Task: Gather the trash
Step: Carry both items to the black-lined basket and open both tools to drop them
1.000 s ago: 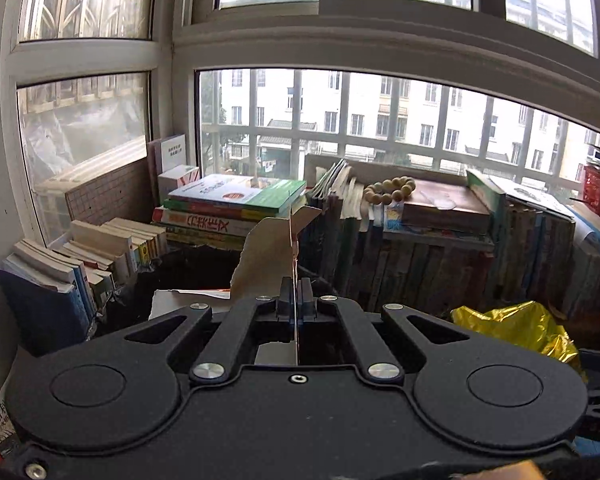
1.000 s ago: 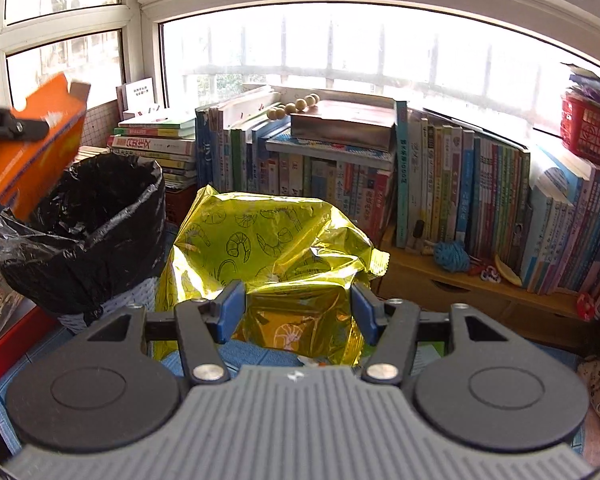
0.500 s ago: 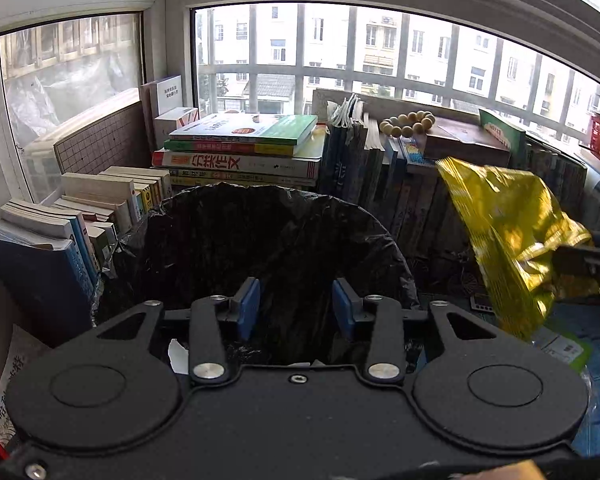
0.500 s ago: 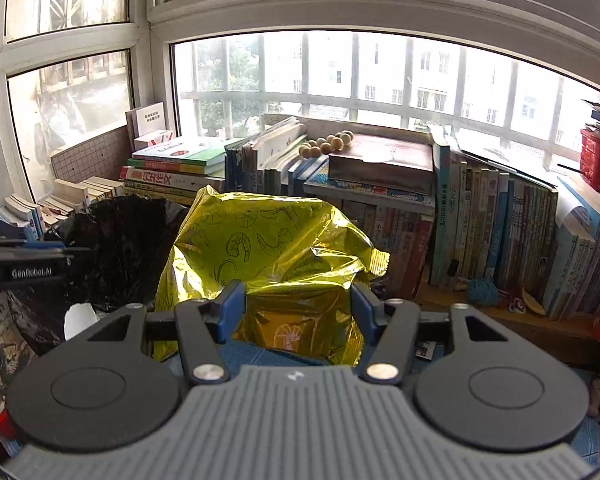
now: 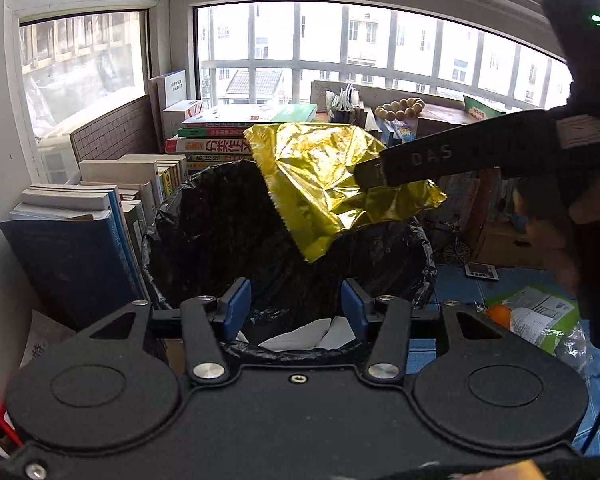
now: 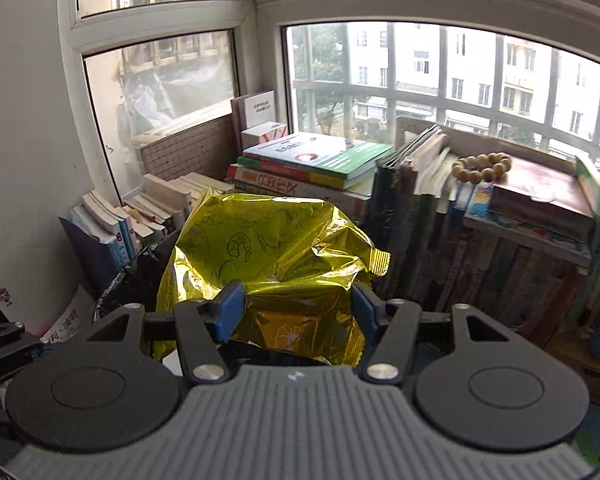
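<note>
A crinkled yellow foil snack bag (image 5: 324,184) hangs over the mouth of a bin lined with a black bag (image 5: 220,220). My right gripper (image 6: 296,308) is shut on this foil bag (image 6: 268,256), its blue pads pressing both sides. In the left wrist view one of its fingers (image 5: 440,160) reaches in from the right. Low at the bin's near rim, my left gripper (image 5: 296,304) is open and holds nothing. White paper scraps (image 5: 300,334) lie inside the bin. From the right wrist view only a dark edge of the bin (image 6: 140,276) shows, left of the foil.
Stacked and upright books (image 5: 112,208) crowd the window sill behind and left of the bin. On the blue floor at right lie an orange (image 5: 496,314), a green leaflet (image 5: 540,316) and a small calculator (image 5: 481,271). A person's hand (image 5: 592,208) grips the right tool.
My left gripper opened and let go of the cardboard piece, then dropped toward the bin's rim. My right gripper lifted the foil bag and carried it left, over the bin.
</note>
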`<state>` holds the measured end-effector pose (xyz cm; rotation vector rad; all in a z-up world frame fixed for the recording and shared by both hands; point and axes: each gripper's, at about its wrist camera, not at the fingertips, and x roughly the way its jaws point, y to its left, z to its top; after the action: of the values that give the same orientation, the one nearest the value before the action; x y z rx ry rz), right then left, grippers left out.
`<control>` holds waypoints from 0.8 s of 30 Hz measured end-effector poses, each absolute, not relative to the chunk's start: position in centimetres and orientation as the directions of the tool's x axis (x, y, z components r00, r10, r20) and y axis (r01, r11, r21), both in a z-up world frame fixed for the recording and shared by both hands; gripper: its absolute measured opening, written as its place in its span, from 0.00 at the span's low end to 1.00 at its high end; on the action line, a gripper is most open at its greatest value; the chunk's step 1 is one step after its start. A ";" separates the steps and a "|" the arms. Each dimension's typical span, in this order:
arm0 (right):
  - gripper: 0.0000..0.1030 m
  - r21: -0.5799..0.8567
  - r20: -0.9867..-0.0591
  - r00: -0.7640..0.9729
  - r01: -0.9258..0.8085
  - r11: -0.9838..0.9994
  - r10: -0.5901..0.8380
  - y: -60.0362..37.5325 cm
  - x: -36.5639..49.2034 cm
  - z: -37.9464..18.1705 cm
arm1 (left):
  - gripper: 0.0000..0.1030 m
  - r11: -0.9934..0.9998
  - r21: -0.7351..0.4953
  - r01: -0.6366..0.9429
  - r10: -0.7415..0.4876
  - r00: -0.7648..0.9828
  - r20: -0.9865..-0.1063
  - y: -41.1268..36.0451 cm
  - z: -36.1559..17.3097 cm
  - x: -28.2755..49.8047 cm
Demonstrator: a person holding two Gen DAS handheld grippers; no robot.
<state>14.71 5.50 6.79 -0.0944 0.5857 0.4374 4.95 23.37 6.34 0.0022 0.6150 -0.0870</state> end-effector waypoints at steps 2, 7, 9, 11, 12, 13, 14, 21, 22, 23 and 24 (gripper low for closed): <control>0.64 0.046 -0.585 0.714 -0.444 0.895 0.385 6.7 15.6 5.9 | 0.47 0.997 -0.024 0.070 -0.071 0.811 -0.581 23.8 6.1 4.6; 0.75 0.015 -0.629 0.682 -0.470 0.883 0.374 8.6 16.3 4.2 | 0.47 0.998 -0.030 0.053 -0.061 0.807 -0.587 24.3 5.8 4.3; 0.80 0.004 -0.633 0.681 -0.472 0.882 0.368 8.9 16.0 4.0 | 0.47 0.998 -0.031 0.053 -0.061 0.806 -0.589 24.3 5.7 4.3; 0.81 -0.001 -0.630 0.684 -0.474 0.880 0.368 8.7 15.6 4.0 | 0.47 0.998 -0.030 0.058 -0.065 0.804 -0.590 24.1 5.7 4.5; 0.82 -0.003 -0.627 0.687 -0.474 0.880 0.368 8.5 15.5 4.2 | 0.47 0.997 -0.029 0.065 -0.069 0.803 -0.592 23.9 5.6 4.6; 0.82 -0.007 -0.622 0.692 -0.473 0.881 0.366 8.3 15.2 4.4 | 0.47 0.997 -0.028 0.071 -0.074 0.802 -0.593 23.7 5.6 4.6; 0.82 -0.011 -0.616 0.699 -0.469 0.883 0.364 7.9 15.0 4.7 | 0.47 0.996 -0.026 0.080 -0.080 0.800 -0.594 23.3 5.6 4.7; 0.84 -0.015 -0.560 0.767 -0.386 0.922 0.312 2.6 13.2 6.1 | 0.49 0.988 0.011 0.154 -0.118 0.796 -0.594 20.4 5.1 5.0; 0.84 -0.010 -0.554 0.776 -0.367 0.930 0.300 1.4 12.9 6.2 | 0.50 0.986 0.016 0.164 -0.122 0.796 -0.593 20.0 4.9 5.0; 0.84 -0.002 -0.549 0.784 -0.348 0.938 0.290 0.1 12.7 6.2 | 0.50 0.985 0.020 0.171 -0.126 0.795 -0.593 19.6 4.8 5.0; 0.84 0.007 -0.543 0.794 -0.322 0.947 0.274 -1.2 12.5 6.1 | 0.50 0.984 0.020 0.176 -0.130 0.792 -0.597 19.3 4.6 5.1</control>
<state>12.54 -1.22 6.14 -0.0878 0.5701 0.3208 5.06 19.31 4.59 0.0756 0.6359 -0.1646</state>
